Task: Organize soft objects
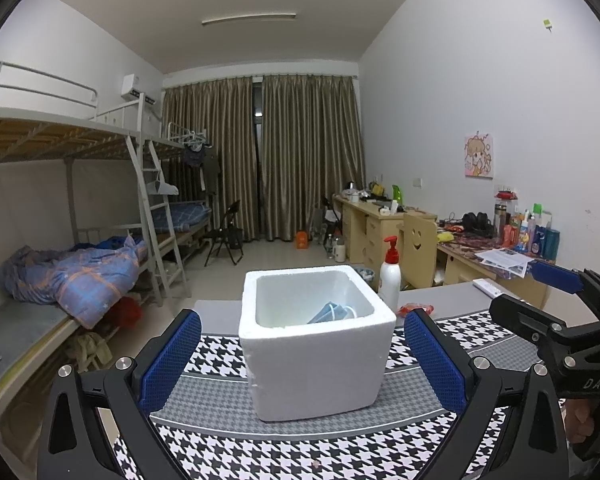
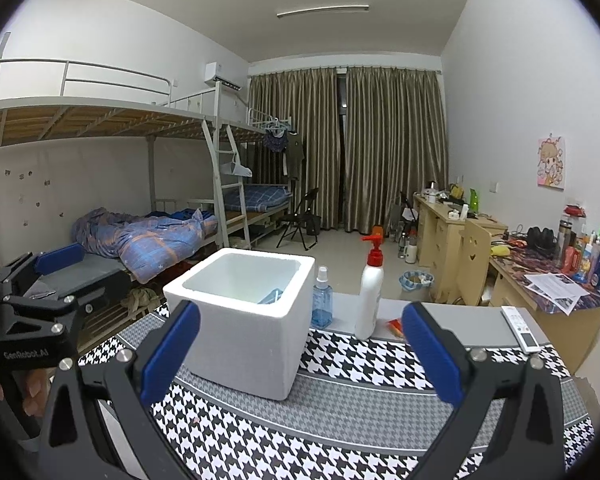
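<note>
Worktop (image 1: 340, 452) with houndstooth cloth carries white foam box (image 1: 316, 360) at centre. Blue mask (image 1: 332, 312) lies inside the box, toward 4 o'clock. Pump bottle (image 1: 390, 276) stands at box's 2 o'clock. Left gripper (image 1: 300, 364) and right gripper (image 2: 300, 356): fingers apart, holding nothing.

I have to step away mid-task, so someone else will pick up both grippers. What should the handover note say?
Left gripper: open, holding nothing, facing the foam box.
Right gripper: open, holding nothing, beside the box.
A blue face mask lies inside the box, which sits on the checked mat.
A red packet lies behind the box near the pump bottle.
Left: possibly the packet; no other loose soft things are visible.
</note>
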The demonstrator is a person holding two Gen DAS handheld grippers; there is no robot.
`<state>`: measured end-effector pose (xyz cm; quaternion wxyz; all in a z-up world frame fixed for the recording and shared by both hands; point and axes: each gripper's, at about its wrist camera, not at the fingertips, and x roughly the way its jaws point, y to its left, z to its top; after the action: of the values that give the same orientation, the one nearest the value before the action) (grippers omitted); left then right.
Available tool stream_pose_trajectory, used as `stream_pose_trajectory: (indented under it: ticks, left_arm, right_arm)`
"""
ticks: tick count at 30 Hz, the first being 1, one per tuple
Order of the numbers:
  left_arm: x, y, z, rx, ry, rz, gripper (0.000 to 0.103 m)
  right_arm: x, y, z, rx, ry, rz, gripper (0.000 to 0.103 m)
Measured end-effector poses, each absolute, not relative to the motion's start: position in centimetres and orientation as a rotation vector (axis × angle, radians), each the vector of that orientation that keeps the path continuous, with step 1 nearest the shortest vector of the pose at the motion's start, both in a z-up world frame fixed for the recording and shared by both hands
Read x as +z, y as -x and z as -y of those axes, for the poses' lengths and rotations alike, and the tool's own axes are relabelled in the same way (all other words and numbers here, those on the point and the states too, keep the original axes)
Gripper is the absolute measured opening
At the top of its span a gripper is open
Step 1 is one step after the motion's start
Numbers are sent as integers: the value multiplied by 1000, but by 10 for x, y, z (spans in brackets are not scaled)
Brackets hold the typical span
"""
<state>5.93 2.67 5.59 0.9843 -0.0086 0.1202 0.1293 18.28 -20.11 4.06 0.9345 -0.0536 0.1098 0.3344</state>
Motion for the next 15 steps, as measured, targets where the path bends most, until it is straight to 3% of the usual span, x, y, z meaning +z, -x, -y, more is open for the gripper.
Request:
stream_pose_trajectory:
  ticks: [15]
  left_arm:
    - [34, -38, -16, 242, 23, -245, 102]
  right_arm:
    - [16, -155, 225, 655, 81, -219, 102]
